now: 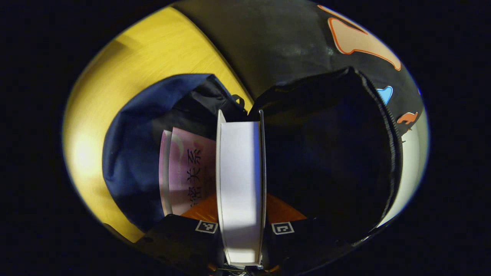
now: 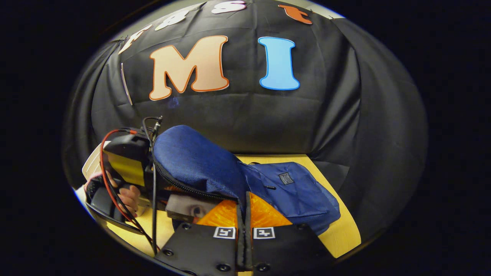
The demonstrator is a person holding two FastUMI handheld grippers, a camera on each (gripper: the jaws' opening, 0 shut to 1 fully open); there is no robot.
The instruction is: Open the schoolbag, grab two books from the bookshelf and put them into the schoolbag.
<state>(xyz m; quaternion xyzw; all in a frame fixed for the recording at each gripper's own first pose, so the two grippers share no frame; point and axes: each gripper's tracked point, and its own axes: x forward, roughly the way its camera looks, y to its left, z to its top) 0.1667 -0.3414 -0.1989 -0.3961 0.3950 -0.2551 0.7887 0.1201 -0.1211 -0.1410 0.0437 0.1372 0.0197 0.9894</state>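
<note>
Fingers of the left gripper (image 1: 241,230) are seen pressed against both covers of a white book (image 1: 239,172), which is held edge-on with its pale page block facing the camera. The book is poised over the open mouth of the schoolbag (image 1: 130,153), whose dark lining gapes to the right and whose blue denim-like cloth bulges to the left. A pink book (image 1: 184,172) with a glossy cover is already lodged inside the bag, just beside the held one. Yellow wood-grain table (image 1: 142,57) is visible beyond the bag.

In the right gripper view, the right gripper (image 2: 244,234) is pressed together on the edge of the bag's zippered opening, a fold of blue fabric and black zipper tape pinched between its orange-backed fingers. The flap (image 2: 195,161) is lifted in a rounded hump, partly blocking sight of the interior. The other gripper (image 2: 126,161), black with red cable (image 2: 105,172), is held by a hand (image 2: 124,195) at the bag's far side. The rest of the bag lies slack on the table.
</note>
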